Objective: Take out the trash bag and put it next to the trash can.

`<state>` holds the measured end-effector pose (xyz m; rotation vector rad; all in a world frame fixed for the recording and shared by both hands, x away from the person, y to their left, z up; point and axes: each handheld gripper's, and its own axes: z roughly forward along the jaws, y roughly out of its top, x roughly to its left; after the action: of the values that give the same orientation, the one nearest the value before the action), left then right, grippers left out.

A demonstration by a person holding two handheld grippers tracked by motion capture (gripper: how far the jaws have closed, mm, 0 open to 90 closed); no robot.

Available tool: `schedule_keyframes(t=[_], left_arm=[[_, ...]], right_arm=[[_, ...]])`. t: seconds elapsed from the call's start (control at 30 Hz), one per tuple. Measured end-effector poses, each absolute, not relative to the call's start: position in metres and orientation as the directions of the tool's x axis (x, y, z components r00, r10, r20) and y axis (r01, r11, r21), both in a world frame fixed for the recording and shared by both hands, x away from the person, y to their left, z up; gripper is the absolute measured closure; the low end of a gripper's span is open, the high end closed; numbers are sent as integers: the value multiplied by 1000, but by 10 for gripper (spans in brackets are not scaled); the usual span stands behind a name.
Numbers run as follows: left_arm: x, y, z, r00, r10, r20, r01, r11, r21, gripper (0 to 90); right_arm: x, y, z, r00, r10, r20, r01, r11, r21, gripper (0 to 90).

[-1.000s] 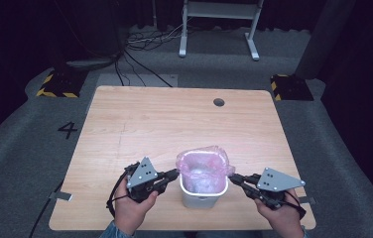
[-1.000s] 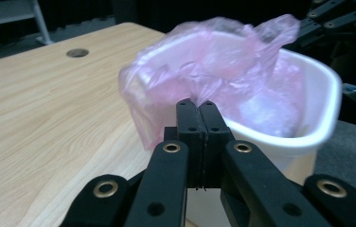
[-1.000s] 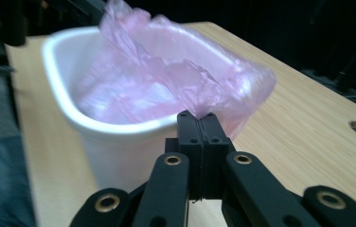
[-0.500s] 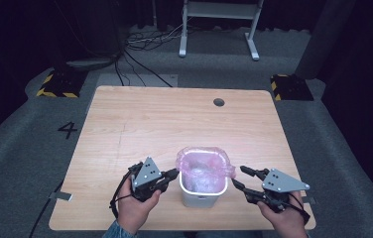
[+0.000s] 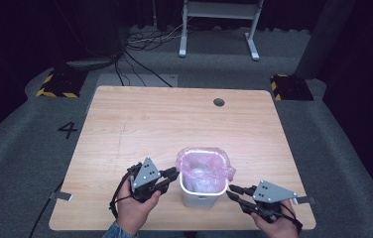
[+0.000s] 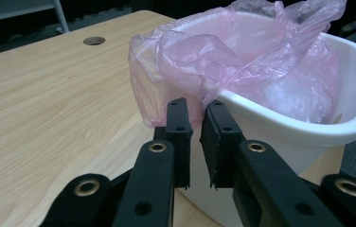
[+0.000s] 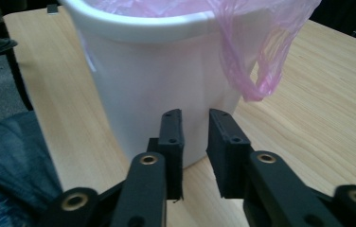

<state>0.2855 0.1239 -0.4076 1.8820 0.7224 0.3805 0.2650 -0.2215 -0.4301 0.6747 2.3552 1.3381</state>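
White bin (image 5: 202, 194) near the front edge of the table (image 5: 150, 119), lined with a translucent pink bag (image 5: 205, 161); pale wood grain across the tabletop, with a dark round hole (image 5: 218, 102) near the far edge. Black jaws with brass-coloured rivets on both grippers, left (image 5: 171, 175) and right (image 5: 233, 193), each topped by a grey plate. Grey floor (image 5: 35, 148) marked with a black 4 (image 5: 67, 130), plus yellow-and-black striped blocks (image 5: 55, 84) off the far corners.

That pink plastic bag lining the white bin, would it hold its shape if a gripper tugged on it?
Probably not. The pink plastic bag looks thin and see-through, crumpled in loose folds over the white bin rim, so it would likely stretch and flop. It seems very light; a pull might lift it out rather than tip the bin.
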Motion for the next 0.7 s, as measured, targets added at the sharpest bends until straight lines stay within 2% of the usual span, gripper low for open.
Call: schedule_keyframes(t=[0.17,0.4,0.57,0.7], left_arm=[[286,124,-407,764,641,-67,307,-270,912,795],[287,122,-397,759,650,-40,275,-264,925,796],[290,118,-390,761,648,-18,255,-274,927,809],[294,113,-384,772,636,-17,249,-277,928,835]], right_arm=[[285,-216,-432,-805,592,-29,261,397,880,808],[302,-217,-403,-768,637,-66,209,347,915,807],[310,-212,-386,-765,639,-84,169,323,931,761],[315,-203,-379,-788,614,-52,172,302,938,694]])
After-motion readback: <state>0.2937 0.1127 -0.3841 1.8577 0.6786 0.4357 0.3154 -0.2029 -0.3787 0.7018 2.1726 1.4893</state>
